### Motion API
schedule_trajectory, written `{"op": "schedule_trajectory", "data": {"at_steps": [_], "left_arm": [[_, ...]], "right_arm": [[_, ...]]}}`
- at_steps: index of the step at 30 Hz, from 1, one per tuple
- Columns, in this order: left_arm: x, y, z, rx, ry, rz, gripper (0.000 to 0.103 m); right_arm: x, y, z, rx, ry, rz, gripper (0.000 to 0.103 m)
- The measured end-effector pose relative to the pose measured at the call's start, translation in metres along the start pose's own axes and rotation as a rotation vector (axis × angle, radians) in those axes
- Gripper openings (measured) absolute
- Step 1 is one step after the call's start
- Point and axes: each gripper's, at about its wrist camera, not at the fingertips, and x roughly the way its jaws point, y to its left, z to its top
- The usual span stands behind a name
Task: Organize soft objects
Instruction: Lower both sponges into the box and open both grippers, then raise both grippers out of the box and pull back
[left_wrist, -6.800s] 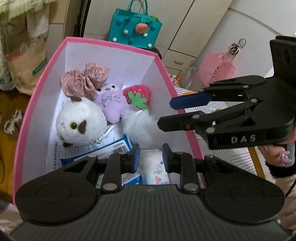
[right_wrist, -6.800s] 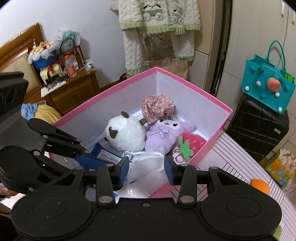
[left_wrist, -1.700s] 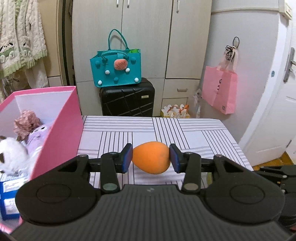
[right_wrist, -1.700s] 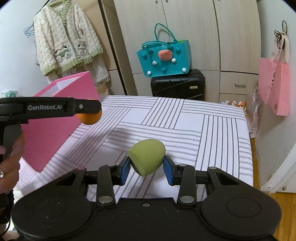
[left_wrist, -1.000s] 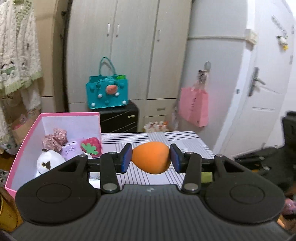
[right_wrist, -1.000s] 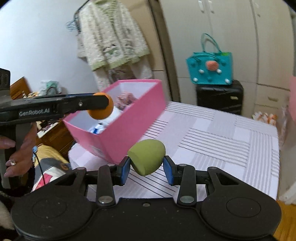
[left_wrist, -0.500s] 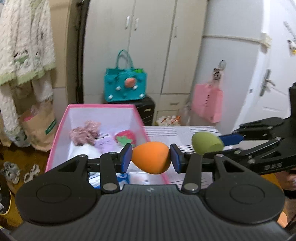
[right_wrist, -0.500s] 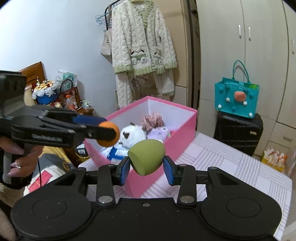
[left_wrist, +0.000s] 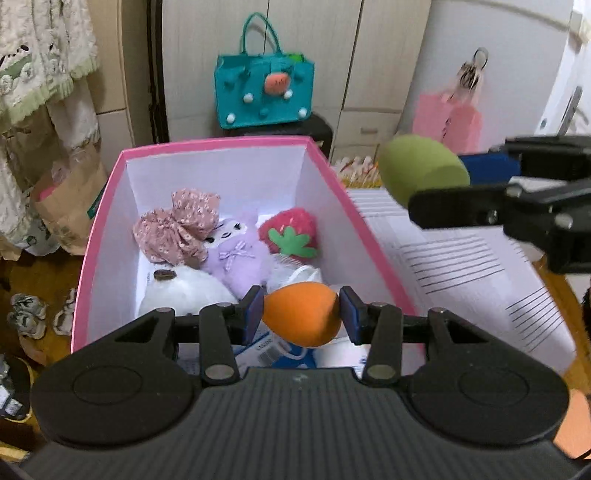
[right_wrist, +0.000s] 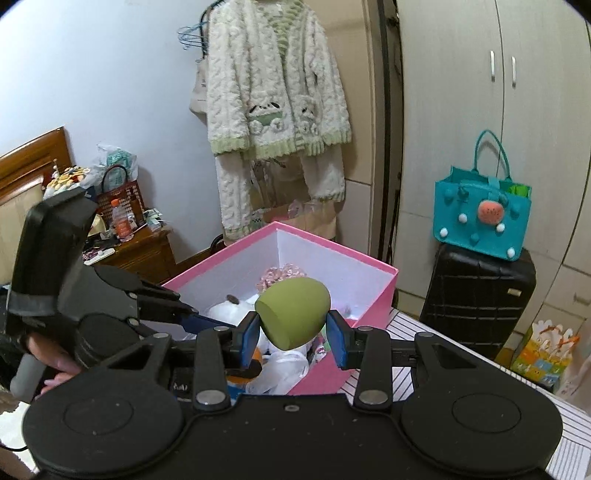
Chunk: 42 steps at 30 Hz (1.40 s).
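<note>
My left gripper is shut on an orange egg-shaped sponge, held over the near end of the open pink box. Inside the box lie a floral bow, a purple plush, a strawberry plush, a white plush and packets. My right gripper is shut on a green egg-shaped sponge, in the left wrist view just right of the box's right wall. The pink box lies ahead of it, with the left gripper reaching in from the left.
The box stands on a striped table. Behind are a teal bag on a black suitcase, a pink bag on the wall, a hanging cardigan and a wooden side table.
Both grippers have come closer to the pink box, still holding their sponges. The left one has tilted down over the box opening; the green sponge now hangs by the box's right wall.
</note>
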Motion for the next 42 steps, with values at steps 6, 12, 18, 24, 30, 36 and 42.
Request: {"op": "schedule_trajectory", "data": {"at_steps": [6, 12, 18, 24, 30, 36, 42], "left_arm": [[0.022, -0.005, 0.007, 0.033, 0.109, -0.05, 0.043], [0.032, -0.012, 0.016, 0.061, 0.095, -0.055, 0.042], [0.036, -0.005, 0.02, 0.012, 0.042, -0.091, 0.043], [0.021, -0.001, 0.017, -0.008, 0.011, -0.111, 0.057], [-0.002, -0.008, 0.008, 0.046, -0.01, -0.074, 0.067], [-0.028, -0.011, -0.003, 0.067, -0.045, -0.036, 0.076], [-0.059, -0.013, -0.015, 0.076, -0.09, 0.038, 0.094]], "right_arm": [[0.02, -0.009, 0.003, 0.023, 0.035, 0.011, 0.045], [0.034, -0.009, 0.005, 0.019, 0.064, 0.031, 0.045], [0.044, -0.014, 0.01, 0.034, 0.098, 0.036, 0.045], [0.059, -0.019, 0.011, 0.052, 0.137, 0.051, 0.046], [0.067, -0.021, 0.009, 0.061, 0.155, 0.053, 0.054], [0.058, -0.02, 0.007, 0.076, 0.123, 0.054, 0.054], [0.033, -0.015, 0.001, 0.074, 0.086, 0.045, 0.055]]}}
